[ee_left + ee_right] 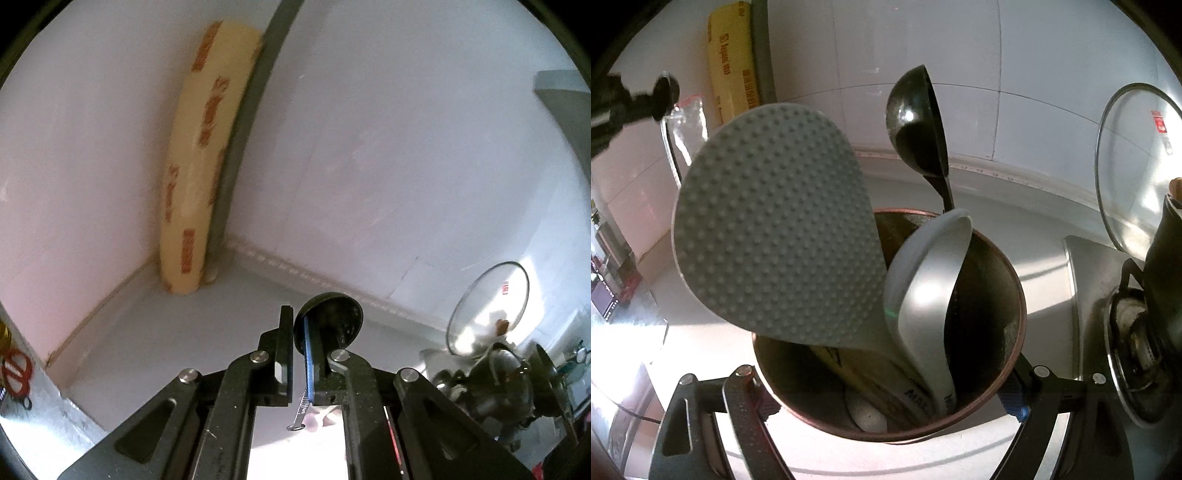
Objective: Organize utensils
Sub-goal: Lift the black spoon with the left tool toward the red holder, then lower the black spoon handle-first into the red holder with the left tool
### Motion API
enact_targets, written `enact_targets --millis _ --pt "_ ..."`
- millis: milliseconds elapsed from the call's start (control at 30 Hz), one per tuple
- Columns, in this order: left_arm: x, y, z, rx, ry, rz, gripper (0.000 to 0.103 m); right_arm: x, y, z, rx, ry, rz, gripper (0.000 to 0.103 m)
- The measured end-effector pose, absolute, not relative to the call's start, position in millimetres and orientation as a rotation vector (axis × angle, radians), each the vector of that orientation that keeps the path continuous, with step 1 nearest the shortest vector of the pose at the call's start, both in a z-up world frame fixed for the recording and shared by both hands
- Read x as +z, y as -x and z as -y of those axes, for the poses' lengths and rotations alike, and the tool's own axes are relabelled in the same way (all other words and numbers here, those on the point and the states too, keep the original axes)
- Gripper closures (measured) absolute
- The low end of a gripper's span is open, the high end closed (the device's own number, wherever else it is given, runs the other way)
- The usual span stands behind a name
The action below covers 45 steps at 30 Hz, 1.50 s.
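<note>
The right gripper [886, 402] clamps the brown utensil holder [1015, 295], already stocked with a gray rice paddle [775, 236], white spoon [931, 280] and black ladle [918, 122]. Left of the holder, the left gripper [297, 354] tilts downward, pinching another black utensil [332, 317], probably bound for the holder next.

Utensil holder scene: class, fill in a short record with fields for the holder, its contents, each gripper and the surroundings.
holder: round copper-rimmed holder, clasped by the right gripper
contents: dotted grey rice paddle, white spoon, black ladle
left gripper: shut on a black spoon, raised before the white wall
surroundings: glass lid leaning at the wall, yellow wrap roll in the corner, stove burner
</note>
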State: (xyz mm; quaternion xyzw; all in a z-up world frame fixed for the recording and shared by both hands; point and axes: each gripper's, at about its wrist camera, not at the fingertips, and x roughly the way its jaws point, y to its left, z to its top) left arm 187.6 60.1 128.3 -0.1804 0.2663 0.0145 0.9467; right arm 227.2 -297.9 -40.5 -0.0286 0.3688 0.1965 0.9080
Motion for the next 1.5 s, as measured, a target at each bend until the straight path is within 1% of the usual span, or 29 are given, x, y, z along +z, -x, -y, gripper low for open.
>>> enact_targets --millis 267,500,767,1033,1500 --pt "171.6 -187.1 -34.6 -0.073 0.314 -0.450 0.099 -40.3 -236.7 303.2 0.412 0.063 -0.760 0.012" --pt "206.0 -190.3 8.2 -0.212 0.217 -0.404 0.099 -38.3 -238.7 305.0 0.412 0.059 -0.759 0.012" --pt "224.0 -187.3 48.7 -0.356 0.139 -0.374 0.099 -36.7 -237.9 298.6 0.411 0.062 -0.759 0.012" --pt "213.7 -193.9 75.9 -0.424 0.109 -0.417 0.099 -35.6 -234.3 292.2 0.409 0.064 -0.758 0.012" --pt "154.9 -213.7 76.3 -0.389 0.161 -0.596 0.099 -38.1 -231.2 286.0 0.409 0.065 -0.760 0.011"
